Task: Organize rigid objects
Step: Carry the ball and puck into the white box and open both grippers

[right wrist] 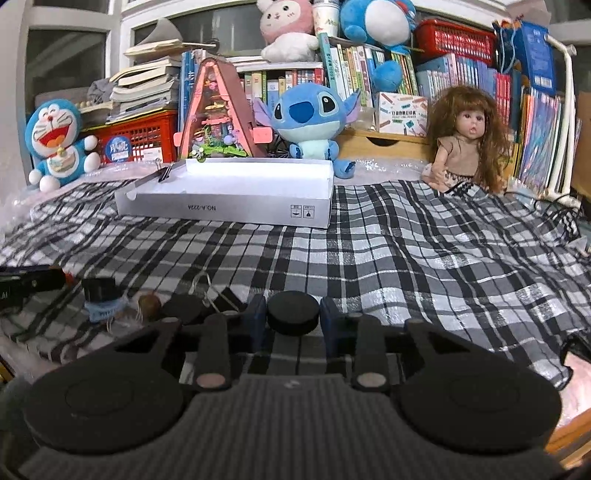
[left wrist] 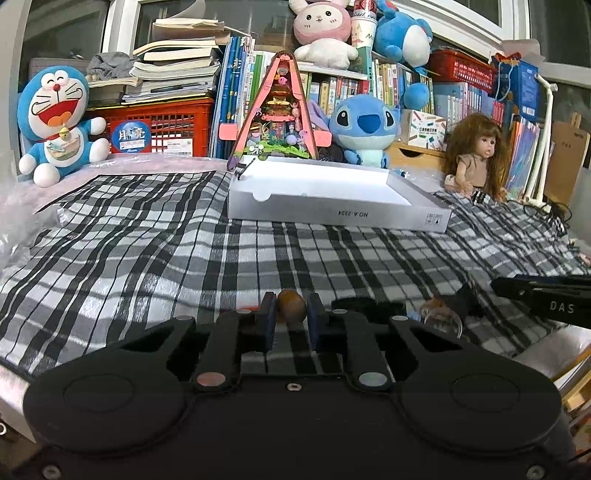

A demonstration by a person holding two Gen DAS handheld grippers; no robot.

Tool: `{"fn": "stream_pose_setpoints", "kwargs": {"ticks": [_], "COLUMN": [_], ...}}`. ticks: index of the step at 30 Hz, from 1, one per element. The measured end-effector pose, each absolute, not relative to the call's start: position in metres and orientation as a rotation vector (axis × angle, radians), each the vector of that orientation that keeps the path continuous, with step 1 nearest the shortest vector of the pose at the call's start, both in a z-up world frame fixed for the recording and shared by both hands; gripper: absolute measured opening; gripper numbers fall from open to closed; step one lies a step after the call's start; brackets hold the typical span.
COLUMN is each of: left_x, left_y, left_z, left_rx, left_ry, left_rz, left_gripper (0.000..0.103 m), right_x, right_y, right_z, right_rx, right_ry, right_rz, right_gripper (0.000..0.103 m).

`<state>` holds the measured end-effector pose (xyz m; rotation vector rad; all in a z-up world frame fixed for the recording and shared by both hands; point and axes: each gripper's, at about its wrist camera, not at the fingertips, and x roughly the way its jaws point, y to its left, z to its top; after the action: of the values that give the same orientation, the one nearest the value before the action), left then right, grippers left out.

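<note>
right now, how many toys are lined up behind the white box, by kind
plush toys: 4 (blue cat, pink rabbit, blue-and-white one on top, blue big-eared one)
doll: 1
A-frame model house: 1
total: 6

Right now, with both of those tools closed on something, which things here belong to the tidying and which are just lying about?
Part of the job:
- brown nut in the left tool
- black disc in the right tool
- white box, open
- binder clip on the box's edge

Just lying about:
- plush toys
- doll
- books
- checked cloth
</note>
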<state>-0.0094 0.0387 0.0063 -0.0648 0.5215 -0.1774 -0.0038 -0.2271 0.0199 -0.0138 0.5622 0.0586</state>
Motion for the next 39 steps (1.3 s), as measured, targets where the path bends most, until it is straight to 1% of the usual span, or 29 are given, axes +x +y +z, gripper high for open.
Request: {"fn": "stream_pose_setpoints", "kwargs": {"ticks": [11, 18, 24, 32, 39], "left_x": [0.035, 0.081, 0.128, 0.203, 0.25], "left_y": [0.044, 0.045, 0.036, 0.021, 0.013], "left_z": [0.042, 0.063, 0.073, 0.068, 0.044], "left_rx": [-0.09, -0.134, -0.168, -0.232, -0.217], "left_ry": [0.526, 0.555, 0.614, 0.71, 0.735], "left_rz": [-0.201, -0.214, -0.232, -0.231, -0.165], "left_gripper": [0.016, 0.016, 0.016, 0.016, 0.016], "right_x": [0.041, 0.079, 0.115, 0.174, 0.227], "right_y": [-0.228, -0.227, -0.225, -0.221, -0.218], "right_z": [0.038, 0.055, 0.073, 0.08, 0.057], "right_rx": [0.093, 0.144, 0.16, 0.175, 0.173], "right_ry": [0.62, 0.657, 0.683, 0.754, 0.868], "right_rz": [0.081, 0.088, 0.098, 0.092, 0.054], "right_gripper": [0.037, 0.037, 0.037, 0.037, 0.037]}}
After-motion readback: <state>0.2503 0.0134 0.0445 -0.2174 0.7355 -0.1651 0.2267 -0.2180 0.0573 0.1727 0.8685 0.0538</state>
